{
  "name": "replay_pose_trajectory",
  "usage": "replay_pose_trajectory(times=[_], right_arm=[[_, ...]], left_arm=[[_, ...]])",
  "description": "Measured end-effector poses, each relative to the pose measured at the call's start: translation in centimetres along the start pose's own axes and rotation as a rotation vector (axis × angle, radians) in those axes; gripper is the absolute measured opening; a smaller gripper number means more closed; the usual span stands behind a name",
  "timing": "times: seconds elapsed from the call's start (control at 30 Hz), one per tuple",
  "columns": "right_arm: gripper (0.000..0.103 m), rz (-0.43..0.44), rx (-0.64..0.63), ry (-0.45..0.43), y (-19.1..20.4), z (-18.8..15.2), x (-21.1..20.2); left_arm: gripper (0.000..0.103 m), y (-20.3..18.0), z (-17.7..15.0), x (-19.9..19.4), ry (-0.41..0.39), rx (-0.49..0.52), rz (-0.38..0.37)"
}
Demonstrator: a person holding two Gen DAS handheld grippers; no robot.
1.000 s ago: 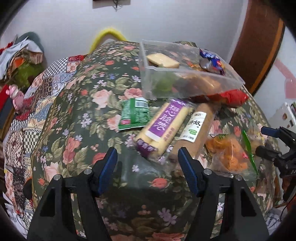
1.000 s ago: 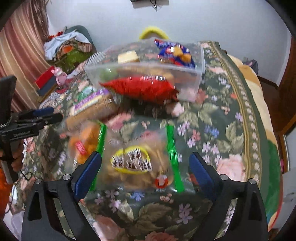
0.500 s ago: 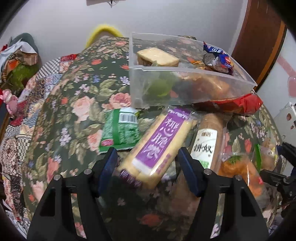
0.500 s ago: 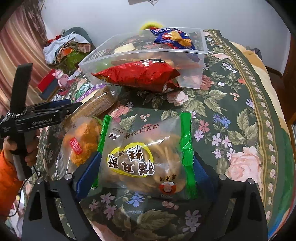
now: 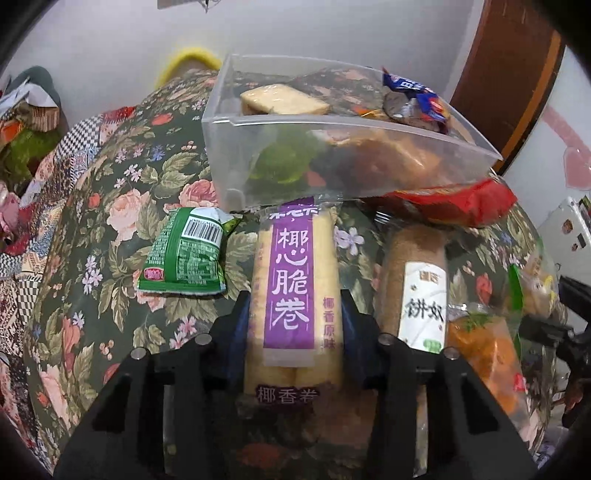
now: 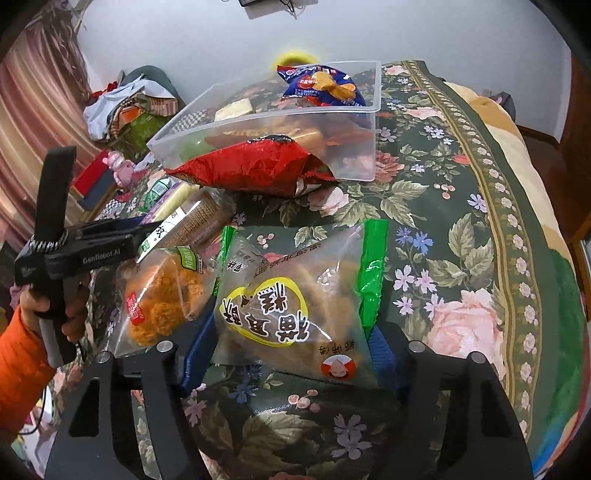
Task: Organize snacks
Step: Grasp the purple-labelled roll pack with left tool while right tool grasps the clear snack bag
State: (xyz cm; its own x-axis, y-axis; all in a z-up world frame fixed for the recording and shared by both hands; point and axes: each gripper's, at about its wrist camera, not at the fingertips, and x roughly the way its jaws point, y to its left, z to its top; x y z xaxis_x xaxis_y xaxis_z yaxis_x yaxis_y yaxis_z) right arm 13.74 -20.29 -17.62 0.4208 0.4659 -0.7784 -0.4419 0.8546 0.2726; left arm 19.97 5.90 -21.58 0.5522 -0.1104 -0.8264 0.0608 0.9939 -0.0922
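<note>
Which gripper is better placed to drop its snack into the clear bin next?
Probably the left. The left gripper is closed on the purple roll pack, whose far end already touches the clear bin. The right gripper holds the green-edged bag, with the red bag in its way.

A dark green bedspread point(image 6: 461, 206) printed with pink roses and small flowers covers the bed, edged on its right side by an ornamental band point(image 6: 517, 236) over a cream and green border. The wall point(image 6: 424, 33) behind is plain pale grey-white, with a small dark fitting point(image 6: 273, 3) and its wires at the top edge. At the left, a striped reddish-brown curtain point(image 6: 26, 122) hangs beside a heap of clothes point(image 6: 125, 103) and a patchwork quilt point(image 5: 22, 236). A curved yellow object point(image 5: 188, 61) shows past the bed's far end. On the right of the left wrist view stands a brown wooden door point(image 5: 513, 74).
</note>
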Motion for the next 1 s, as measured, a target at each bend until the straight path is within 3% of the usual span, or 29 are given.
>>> replay_pose_trajectory(times=[0.53,1.0], right_arm=[[0.066,-0.010,-0.003,-0.087,0.2,1.8,-2.8],[0.066,0.014,-0.084,-0.231,3.1,7.6,-4.5]], left_arm=[[0.045,-0.3,-2.0,-6.7,-0.130,-0.023,0.026],[0.045,-0.4,3.0,-10.3,-0.282,-0.041,0.029]])
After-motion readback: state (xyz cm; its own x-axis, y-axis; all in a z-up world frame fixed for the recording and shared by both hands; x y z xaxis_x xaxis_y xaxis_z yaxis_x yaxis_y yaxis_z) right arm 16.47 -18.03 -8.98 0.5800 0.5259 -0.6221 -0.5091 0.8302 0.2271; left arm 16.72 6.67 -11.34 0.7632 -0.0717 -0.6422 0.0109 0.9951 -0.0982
